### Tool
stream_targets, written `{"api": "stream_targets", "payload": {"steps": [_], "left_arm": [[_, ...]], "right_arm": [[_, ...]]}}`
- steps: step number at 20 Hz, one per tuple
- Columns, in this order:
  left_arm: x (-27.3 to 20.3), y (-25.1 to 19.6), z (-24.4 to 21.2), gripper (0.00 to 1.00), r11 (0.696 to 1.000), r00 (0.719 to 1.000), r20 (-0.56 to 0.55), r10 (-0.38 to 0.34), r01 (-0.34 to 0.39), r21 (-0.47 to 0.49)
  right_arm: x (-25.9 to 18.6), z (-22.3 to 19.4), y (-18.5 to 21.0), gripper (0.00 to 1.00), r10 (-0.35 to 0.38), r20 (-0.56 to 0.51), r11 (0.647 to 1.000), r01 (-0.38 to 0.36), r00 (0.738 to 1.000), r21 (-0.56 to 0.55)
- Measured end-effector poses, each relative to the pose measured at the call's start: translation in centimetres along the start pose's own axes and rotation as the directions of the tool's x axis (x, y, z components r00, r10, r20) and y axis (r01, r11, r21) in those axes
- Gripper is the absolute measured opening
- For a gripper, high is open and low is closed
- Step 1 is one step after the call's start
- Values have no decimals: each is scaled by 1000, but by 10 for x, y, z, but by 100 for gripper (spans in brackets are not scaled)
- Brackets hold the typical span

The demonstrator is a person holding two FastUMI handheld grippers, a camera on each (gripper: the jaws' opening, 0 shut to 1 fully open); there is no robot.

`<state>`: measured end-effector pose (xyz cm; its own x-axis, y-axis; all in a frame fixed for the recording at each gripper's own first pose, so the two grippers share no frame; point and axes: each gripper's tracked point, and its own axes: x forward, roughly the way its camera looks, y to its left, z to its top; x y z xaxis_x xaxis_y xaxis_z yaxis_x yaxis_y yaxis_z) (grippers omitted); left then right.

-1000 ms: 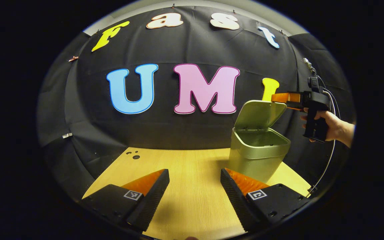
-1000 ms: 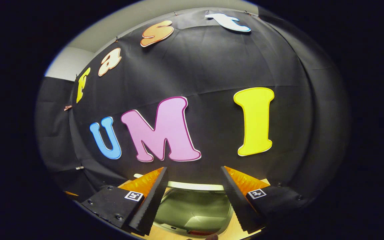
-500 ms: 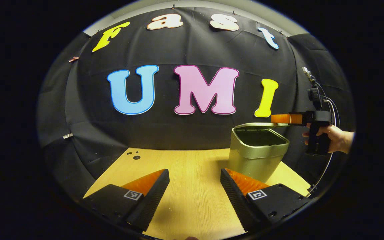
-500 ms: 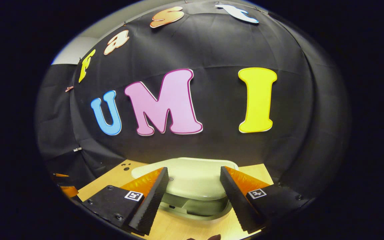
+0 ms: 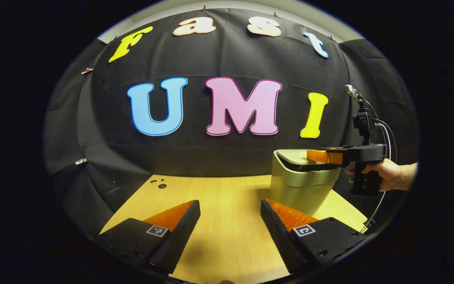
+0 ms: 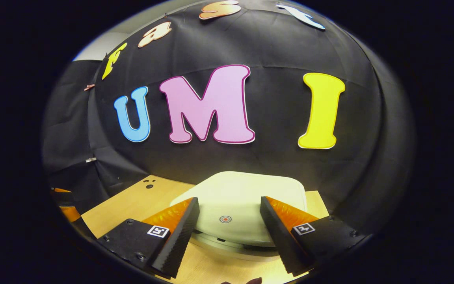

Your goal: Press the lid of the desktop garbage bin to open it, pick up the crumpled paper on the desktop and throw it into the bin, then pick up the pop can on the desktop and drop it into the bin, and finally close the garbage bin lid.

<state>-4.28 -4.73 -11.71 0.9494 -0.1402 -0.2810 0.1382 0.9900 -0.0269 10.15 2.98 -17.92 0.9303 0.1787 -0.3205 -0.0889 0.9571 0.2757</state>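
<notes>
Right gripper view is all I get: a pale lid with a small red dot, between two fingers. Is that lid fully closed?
Observer: Not quite. In the left gripper view a dark gap shows between the lid and the rim of the garbage bin.
Visitor: Is the gripper touching it?
Observer: The right gripper lies flat along the lid's top, seemingly pressing on it; a hand holds its handle.
Visitor: And the other gripper?
Observer: The left gripper is open over the wooden table, holding nothing.
</notes>
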Motion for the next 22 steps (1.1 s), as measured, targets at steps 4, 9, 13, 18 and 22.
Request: {"api": "stream_targets", "payload": {"steps": [4, 9, 13, 18, 22], "left_arm": [[0, 4, -1, 99, 1000, 1000, -3, 11, -11, -9], [2, 5, 0, 99, 1000, 1000, -4, 14, -14, -6], [4, 1, 1, 99, 1000, 1000, -3, 0, 0, -6], [6, -5, 2, 99, 1000, 1000, 2, -15, 15, 2], [4, -5, 4, 99, 1000, 1000, 10, -18, 18, -5]], "right_arm": [[0, -11, 1, 98, -29, 23, 999, 29, 999, -31], [1, -14, 0, 99, -31, 52, 999, 33, 998, -24], [0, -23, 2, 100, 4, 38, 999, -3, 999, -39], [-2, -14, 2, 99, 24, 112, 999, -19, 993, -44], [-11, -5, 8, 98, 45, 137, 992, -28, 990, -124]]}}
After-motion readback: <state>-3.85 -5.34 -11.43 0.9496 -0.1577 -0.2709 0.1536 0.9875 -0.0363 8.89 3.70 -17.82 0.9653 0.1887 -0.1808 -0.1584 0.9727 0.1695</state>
